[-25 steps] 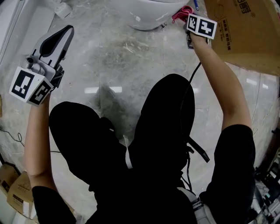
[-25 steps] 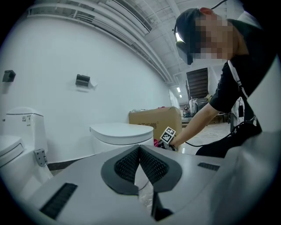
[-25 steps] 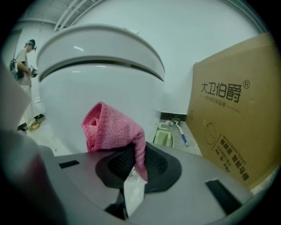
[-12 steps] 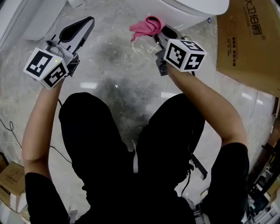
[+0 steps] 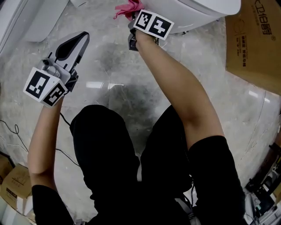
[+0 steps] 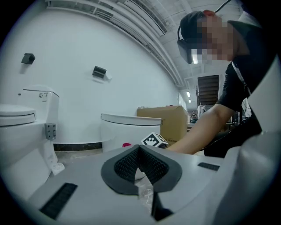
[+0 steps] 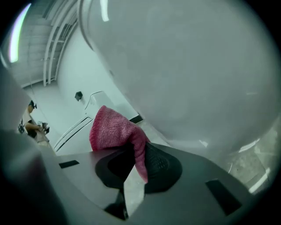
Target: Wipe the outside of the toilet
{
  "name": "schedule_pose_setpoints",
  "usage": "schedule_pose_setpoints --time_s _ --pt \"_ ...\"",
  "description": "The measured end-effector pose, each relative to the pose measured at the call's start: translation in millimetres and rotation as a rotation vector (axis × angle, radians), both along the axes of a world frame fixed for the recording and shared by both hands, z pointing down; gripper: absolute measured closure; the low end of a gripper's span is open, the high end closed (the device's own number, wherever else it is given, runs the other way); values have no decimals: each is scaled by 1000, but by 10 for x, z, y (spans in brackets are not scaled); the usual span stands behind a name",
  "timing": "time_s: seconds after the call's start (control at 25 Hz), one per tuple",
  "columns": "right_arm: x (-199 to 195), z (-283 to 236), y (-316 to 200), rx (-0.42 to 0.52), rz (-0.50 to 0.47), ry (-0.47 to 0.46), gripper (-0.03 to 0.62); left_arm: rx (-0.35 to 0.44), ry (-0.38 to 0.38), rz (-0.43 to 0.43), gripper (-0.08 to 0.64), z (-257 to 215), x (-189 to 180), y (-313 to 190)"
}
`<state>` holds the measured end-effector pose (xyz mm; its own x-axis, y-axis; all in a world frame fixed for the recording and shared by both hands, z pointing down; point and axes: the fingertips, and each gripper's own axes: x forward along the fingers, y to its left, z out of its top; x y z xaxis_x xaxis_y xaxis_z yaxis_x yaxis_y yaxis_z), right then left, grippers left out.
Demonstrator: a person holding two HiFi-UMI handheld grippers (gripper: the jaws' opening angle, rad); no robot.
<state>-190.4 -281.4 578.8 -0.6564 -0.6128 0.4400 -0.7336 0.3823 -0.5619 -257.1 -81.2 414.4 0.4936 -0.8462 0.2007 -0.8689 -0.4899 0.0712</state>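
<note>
- Toilet [image 5: 197, 11] fills the top right of the head view as a white bowl; in the right gripper view [image 7: 184, 66] its curved outer wall takes up most of the frame, very close to the camera.
- We grip a pink cloth [image 5: 129, 6] in our right gripper [image 5: 133, 22], at the top centre of the head view, just left of the bowl.
- In the right gripper view the jaws of the right gripper [image 7: 138, 160] are pinched on a fold of the pink cloth [image 7: 116, 129], and the rest bunches up above them, beside the bowl's wall. Whether the cloth touches the porcelain, we cannot tell.
- Our left gripper [image 5: 79, 40] hangs at the left of the head view over the marble floor [image 5: 114, 66], well apart from the bowl.
- In the left gripper view its jaws [image 6: 139, 151] are pressed together with nothing between them. Beyond them stands the toilet [image 6: 127, 127], with a spot of pink at its base.
- A second toilet [image 6: 17, 127] sits at the left edge of that view.
- A cardboard box [image 5: 254, 39] lies at the right edge of the head view, near the bowl.
</note>
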Motion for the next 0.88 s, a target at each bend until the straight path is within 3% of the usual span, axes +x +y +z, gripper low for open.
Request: schedule_pose_setpoints --time_s 0.24,0.36,0.64,0.88 --pt "39 138 -187 -151 170 -164 526 -30 -2 3 545 127 -47 149" --pt "85 155 -194 -188 193 -211 526 -37 -1 15 545 157 -18 172" --pt "306 226 -50 -258 121 -151 526 -13 -15 55 545 95 72 29" --pt "747 282 159 -273 -54 -30 526 -15 -21 104 545 85 345 -190"
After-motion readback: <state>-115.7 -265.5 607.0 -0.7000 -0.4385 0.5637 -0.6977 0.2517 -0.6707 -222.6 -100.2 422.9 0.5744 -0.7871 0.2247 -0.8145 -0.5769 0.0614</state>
